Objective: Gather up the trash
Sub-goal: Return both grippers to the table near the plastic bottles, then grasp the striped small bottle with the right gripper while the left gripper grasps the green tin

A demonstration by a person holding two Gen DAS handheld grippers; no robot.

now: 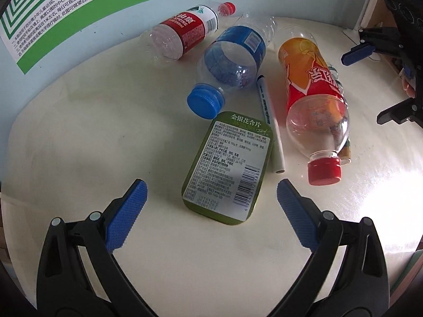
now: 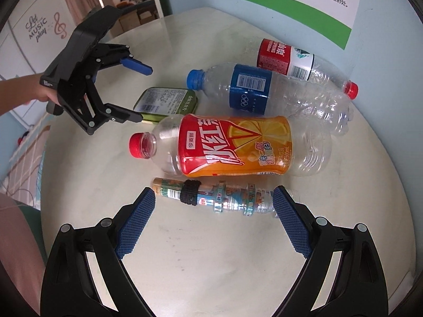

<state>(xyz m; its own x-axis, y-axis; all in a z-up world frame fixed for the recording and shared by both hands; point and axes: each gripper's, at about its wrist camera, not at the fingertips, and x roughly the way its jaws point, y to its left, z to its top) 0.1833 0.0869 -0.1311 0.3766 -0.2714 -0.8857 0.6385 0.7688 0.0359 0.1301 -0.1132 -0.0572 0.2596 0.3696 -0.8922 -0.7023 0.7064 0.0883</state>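
Near the counter's [image 2: 211,264] front edge, the right claw [image 2: 214,208], jaws apart and empty, brackets the slim decorated bottle [image 2: 214,198] lying crosswise between its tips, while the left claw [image 1: 211,198], also apart, faces the green tin [image 1: 227,169].

green tin [image 1: 228,168] | orange-red bottle [image 2: 235,145] | blue-label bottle [image 2: 248,89] | red-white-label bottle [image 1: 189,30] | cream table [image 1: 105,132]

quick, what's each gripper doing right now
Left gripper: open, holding nothing, over the green tin.
Right gripper: open, holding nothing, around the small bottle.
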